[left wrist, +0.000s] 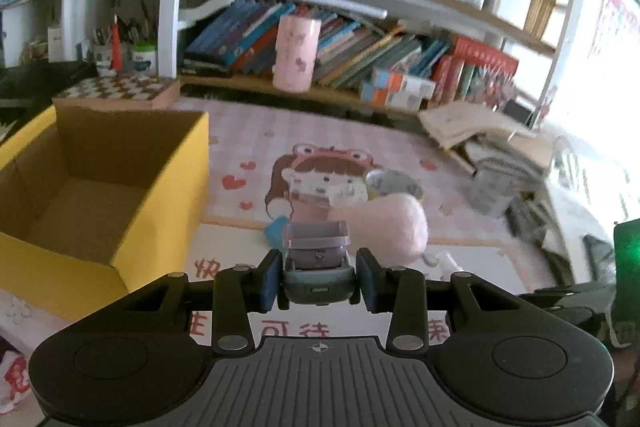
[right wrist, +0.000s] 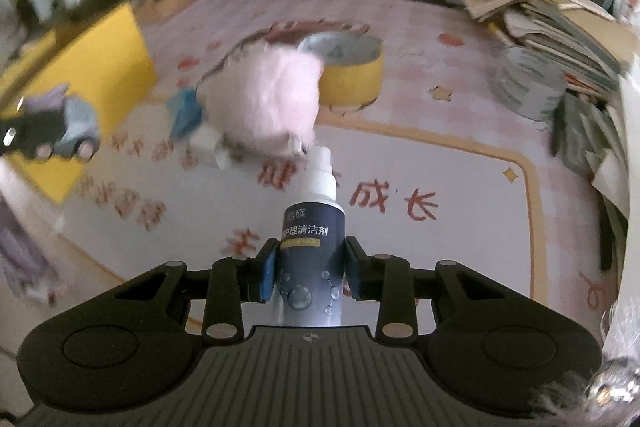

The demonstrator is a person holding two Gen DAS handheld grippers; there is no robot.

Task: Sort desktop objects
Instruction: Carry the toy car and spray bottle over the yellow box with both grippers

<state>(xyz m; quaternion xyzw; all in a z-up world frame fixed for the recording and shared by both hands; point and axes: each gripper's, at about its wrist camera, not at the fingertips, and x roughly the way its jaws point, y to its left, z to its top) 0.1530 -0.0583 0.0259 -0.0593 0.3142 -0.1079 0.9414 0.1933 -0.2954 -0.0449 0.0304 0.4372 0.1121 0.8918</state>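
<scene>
Each wrist camera looked forward along its fingers, down at the bench; beyond both lay the pink plush.

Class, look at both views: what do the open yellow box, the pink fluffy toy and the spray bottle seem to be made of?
Yellow box: cardboard, judging by its matte brown inside and folded walls.
Pink toy: plush fabric, judging by its fuzzy outline.
Spray bottle: probably plastic, with a smooth white nozzle and glossy printed label.
</scene>
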